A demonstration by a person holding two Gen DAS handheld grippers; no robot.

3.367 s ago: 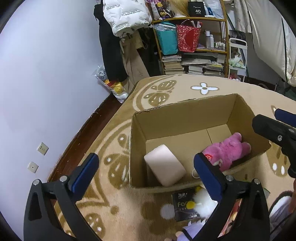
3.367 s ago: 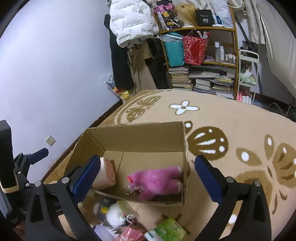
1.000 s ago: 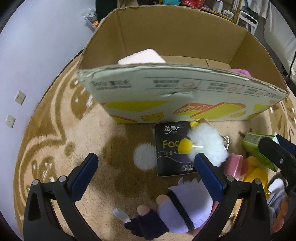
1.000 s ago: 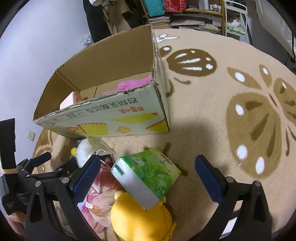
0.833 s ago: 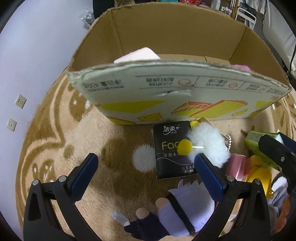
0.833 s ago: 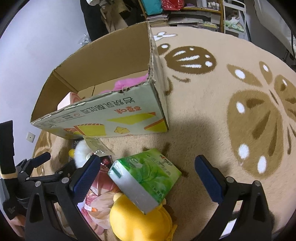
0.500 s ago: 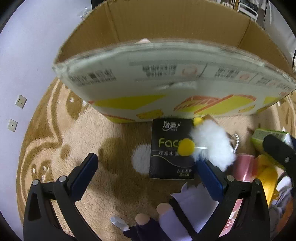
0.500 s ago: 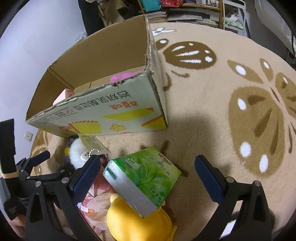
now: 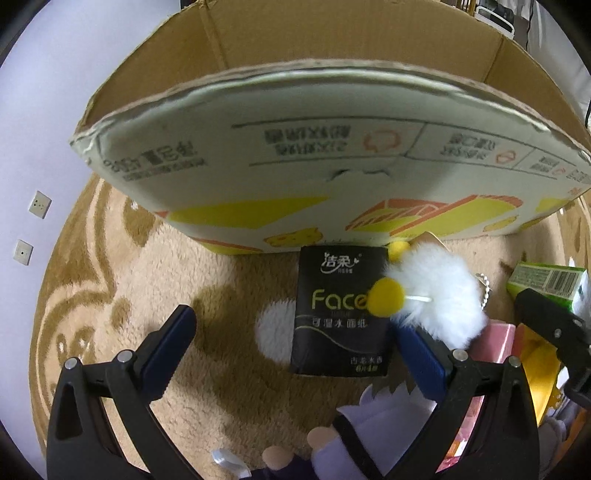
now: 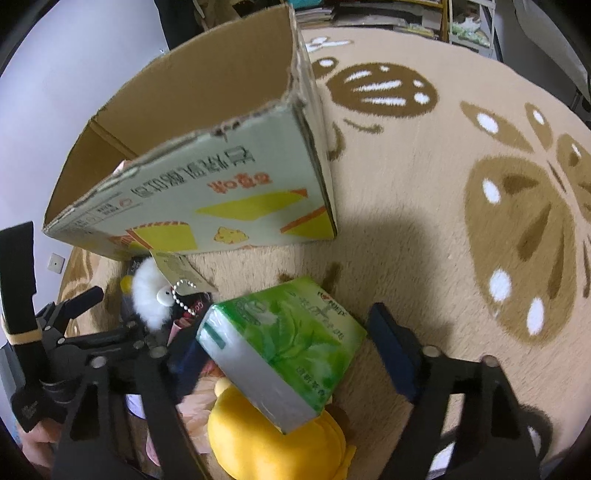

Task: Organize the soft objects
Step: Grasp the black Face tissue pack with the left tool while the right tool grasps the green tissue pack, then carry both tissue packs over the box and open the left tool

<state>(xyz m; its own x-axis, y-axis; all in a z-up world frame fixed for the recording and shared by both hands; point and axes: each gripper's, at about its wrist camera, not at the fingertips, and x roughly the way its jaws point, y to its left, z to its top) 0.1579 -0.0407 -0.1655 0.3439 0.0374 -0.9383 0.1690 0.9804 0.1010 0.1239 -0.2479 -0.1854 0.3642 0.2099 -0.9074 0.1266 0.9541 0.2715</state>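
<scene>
A cardboard box [image 9: 314, 173] stands on the rug, its printed side toward me; it also shows in the right wrist view [image 10: 221, 192]. A black tissue pack [image 9: 338, 314] lies in front of it, with a white fluffy toy [image 9: 436, 291] beside it. My left gripper [image 9: 295, 350] is open, low over the black pack. My right gripper [image 10: 288, 339] is open around a green tissue pack [image 10: 284, 343] that rests on a yellow plush [image 10: 273, 439]. A purple doll [image 9: 354, 432] lies under the left gripper.
The tan rug with brown flower pattern [image 10: 480, 192] spreads to the right. A pink item [image 9: 495, 343] lies among the toys. A white wall with sockets [image 9: 38, 203] is on the left. Shelves with books [image 10: 388, 14] stand far behind.
Both grippers have dropped lower and closer to the pile in front of the box. The green tissue pack now sits between the right gripper's open fingers.
</scene>
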